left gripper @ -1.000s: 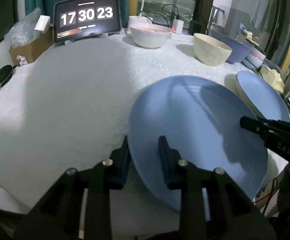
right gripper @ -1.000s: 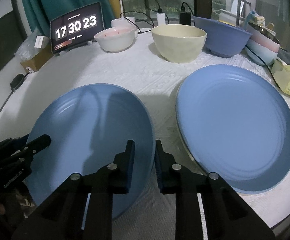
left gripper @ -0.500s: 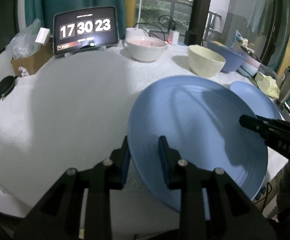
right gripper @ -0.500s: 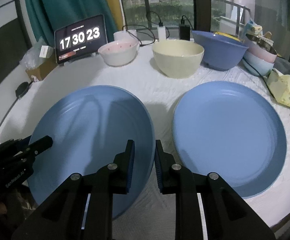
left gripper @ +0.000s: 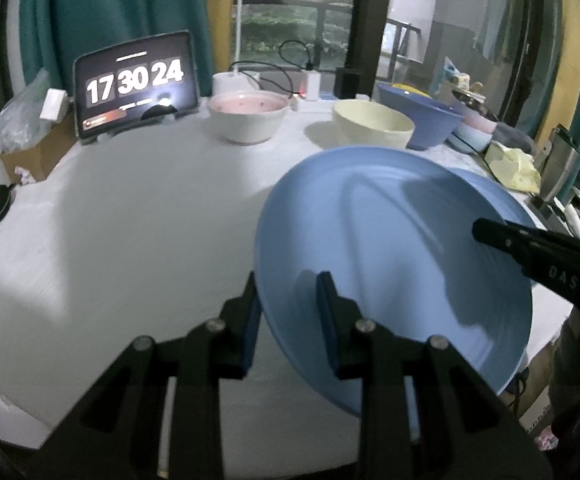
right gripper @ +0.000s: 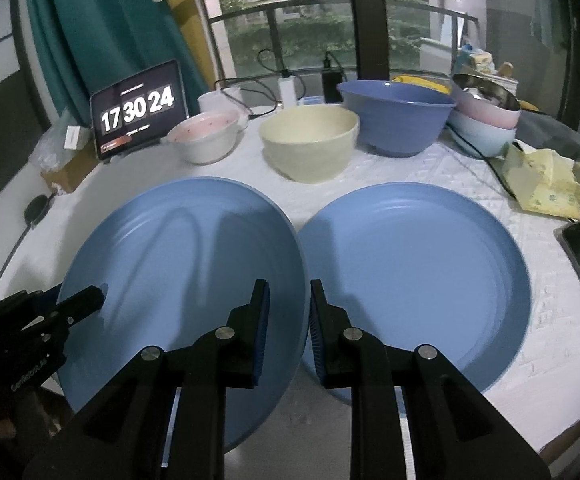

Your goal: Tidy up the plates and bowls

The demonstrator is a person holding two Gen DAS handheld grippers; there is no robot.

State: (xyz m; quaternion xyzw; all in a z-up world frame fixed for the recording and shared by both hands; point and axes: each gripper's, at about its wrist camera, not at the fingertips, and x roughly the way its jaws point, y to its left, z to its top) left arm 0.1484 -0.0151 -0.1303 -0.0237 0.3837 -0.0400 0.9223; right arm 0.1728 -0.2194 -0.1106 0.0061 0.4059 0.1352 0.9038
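Gripping the same round, ridged blue plate from opposite sides, your two tongs hold it tilted above the white cloth-covered worktop. Your left tongs are clamped on its left rim, one pad under the edge and one on the upper face. Your right tongs pinch the right rim the same way — the rim sits between the blue-lined fingers, with no gap showing. In the left wrist view the plate's far edge stands higher than the near edge.

Just to the right of the held plate, a second round blue plate lies flat on the worktop; the two rims look close to touching, though the overlap makes it hard to say. Behind them stand a cream round bowl, a large blue bowl beside it, and a white bowl with a pink inside to the left. At the far right, a pink bowl nests in a pale blue bowl, with something metallic on top — too blurred to name. A dark tablet clock leans at the back left, and a crumpled yellow cloth lies at the right edge.
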